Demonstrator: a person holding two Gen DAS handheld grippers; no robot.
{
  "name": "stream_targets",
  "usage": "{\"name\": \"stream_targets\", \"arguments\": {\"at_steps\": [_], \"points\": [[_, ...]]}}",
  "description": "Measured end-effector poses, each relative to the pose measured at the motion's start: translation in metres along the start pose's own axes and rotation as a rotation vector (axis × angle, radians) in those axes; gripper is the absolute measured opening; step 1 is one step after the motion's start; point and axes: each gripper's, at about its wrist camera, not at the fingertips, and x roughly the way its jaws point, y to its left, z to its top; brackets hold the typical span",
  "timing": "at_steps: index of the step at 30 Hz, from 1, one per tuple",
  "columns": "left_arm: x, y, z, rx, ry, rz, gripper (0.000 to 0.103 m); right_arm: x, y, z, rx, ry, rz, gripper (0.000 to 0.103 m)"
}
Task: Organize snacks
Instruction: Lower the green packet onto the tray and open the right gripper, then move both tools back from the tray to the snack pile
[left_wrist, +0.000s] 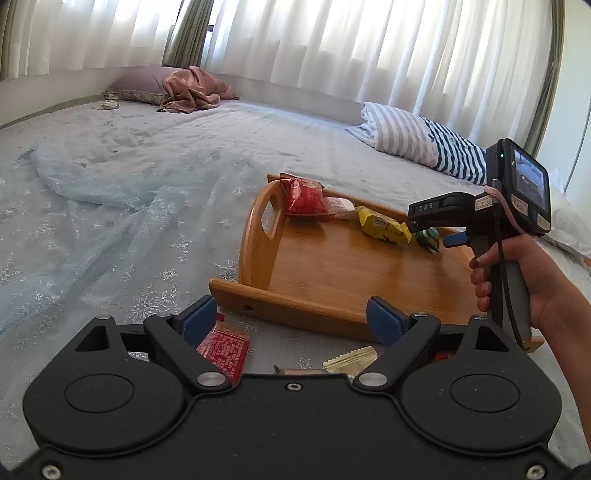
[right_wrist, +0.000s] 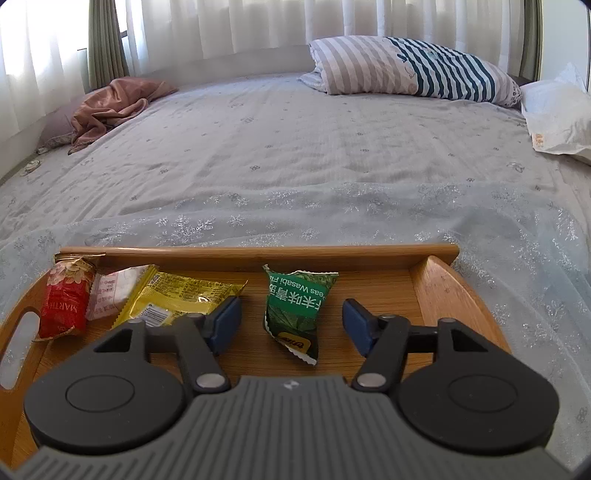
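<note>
Right wrist view: the right claw (right_wrist: 291, 325) hangs over a wooden tray (right_wrist: 436, 291) set on a bed (right_wrist: 295, 147), its blue pads spread wide on either side of a green wasabi-pea packet (right_wrist: 295, 310) that lies flat on the tray floor, touched by neither pad. Along the tray's left side, near a cut-out handle, three more snacks sit in a row: a red packet (right_wrist: 64, 304), a pale pink-and-white packet (right_wrist: 109, 293) just beside it, and a yellow packet (right_wrist: 173, 295) whose corner reaches toward the claw's left pad. A sheer cloth with silver snowflakes (right_wrist: 406, 214) is spread over the grey bedspread around the tray, and a striped pillow (right_wrist: 413, 68) and a crumpled pink blanket (right_wrist: 110, 107) lie at the far edge under white curtains. From the left wrist view, the left claw (left_wrist: 291, 321) is also open, nothing between its pads, poised just short of the tray's near wall (left_wrist: 295, 302) above snacks that remain on the bed: a red patterned packet (left_wrist: 223, 347) beside the left pad, a cream packet with a crimped edge (left_wrist: 351, 360), and a brown one (left_wrist: 303, 371) mostly hidden by the claw's body. A hand (left_wrist: 532, 291) grips the handle of the right claw (left_wrist: 428, 236), which reaches over the tray's far right corner beside the green packet (left_wrist: 428, 238) and the yellow one (left_wrist: 384, 225).
</note>
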Motion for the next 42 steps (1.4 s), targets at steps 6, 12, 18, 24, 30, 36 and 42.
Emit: {"name": "stream_targets", "arguments": {"at_steps": [6,12,18,24,30,36,42], "points": [[0.003,0.003,-0.001,-0.015,0.012,-0.001,0.096,-0.017,0.003,-0.001,-0.022,-0.041,0.007,0.091],[0.0,0.0,-0.004,-0.006,0.004,-0.003,0.103,-0.042,0.003,-0.002,-0.022,-0.096,0.016,0.103],[-0.003,-0.002,-0.008,-0.02,0.011,-0.017,0.103,-0.063,0.006,-0.011,-0.06,-0.106,0.042,0.103],[-0.004,-0.009,-0.014,0.036,0.03,0.026,0.103,-0.087,0.002,-0.022,-0.051,-0.11,0.087,0.103],[-0.008,-0.008,-0.018,0.016,0.046,-0.001,0.103,-0.116,-0.005,-0.037,-0.048,-0.13,0.118,0.103],[-0.013,-0.011,-0.024,0.061,0.054,0.013,0.103,-0.133,-0.015,-0.055,-0.067,-0.11,0.125,0.103],[-0.018,-0.008,-0.025,0.039,0.054,0.004,0.103,-0.15,-0.027,-0.073,-0.042,-0.1,0.138,0.103]]}}
